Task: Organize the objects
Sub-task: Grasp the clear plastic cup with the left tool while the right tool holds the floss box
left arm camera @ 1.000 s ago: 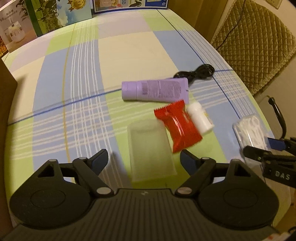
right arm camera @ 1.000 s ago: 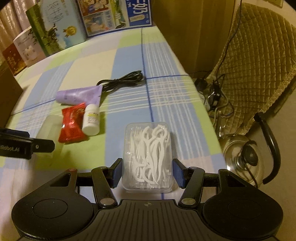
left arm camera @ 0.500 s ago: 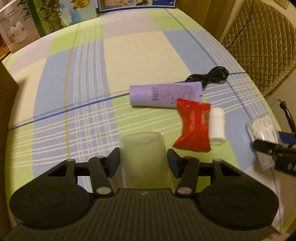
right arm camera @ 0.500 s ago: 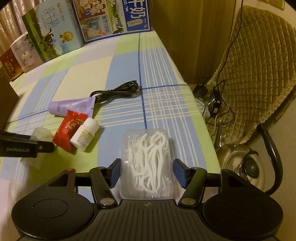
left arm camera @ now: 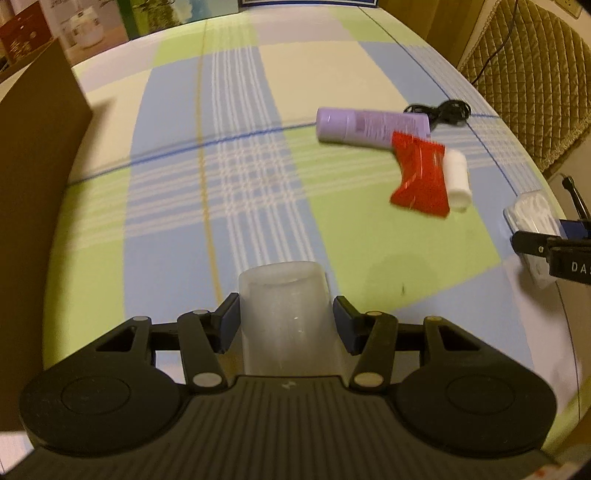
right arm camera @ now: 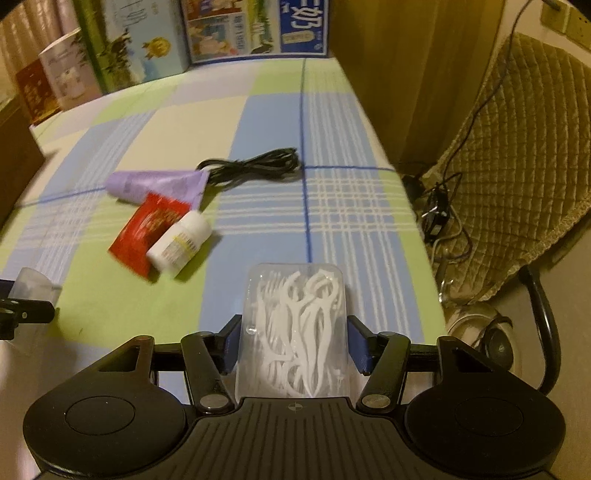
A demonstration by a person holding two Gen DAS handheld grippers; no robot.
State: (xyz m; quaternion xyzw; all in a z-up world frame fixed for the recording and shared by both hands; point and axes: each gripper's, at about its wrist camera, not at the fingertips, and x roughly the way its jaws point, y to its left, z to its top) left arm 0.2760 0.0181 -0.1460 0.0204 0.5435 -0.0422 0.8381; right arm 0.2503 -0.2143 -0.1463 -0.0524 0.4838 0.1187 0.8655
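L hand-held gripper [left arm camera: 284, 323] clamps a frosted plastic cup [left arm camera: 286, 317], jaws just closed on it. R hand-held gripper [right arm camera: 294, 345] grips the floss pick box [right arm camera: 295, 325] w/ both pads, at desk [right arm camera: 258, 125] edge, right of red packet [right arm camera: 149, 230].

We see a table [right arm camera: 269, 122] under a checked cloth of green, blue and cream. On it lie a purple tube [right arm camera: 159, 183], a red packet [right arm camera: 149, 229] touching it, a white bottle [right arm camera: 180, 243] against the packet, and a black cable [right arm camera: 255, 168] by the tube's flat end. Printed boxes [right arm camera: 255, 29] stand along the far edge.
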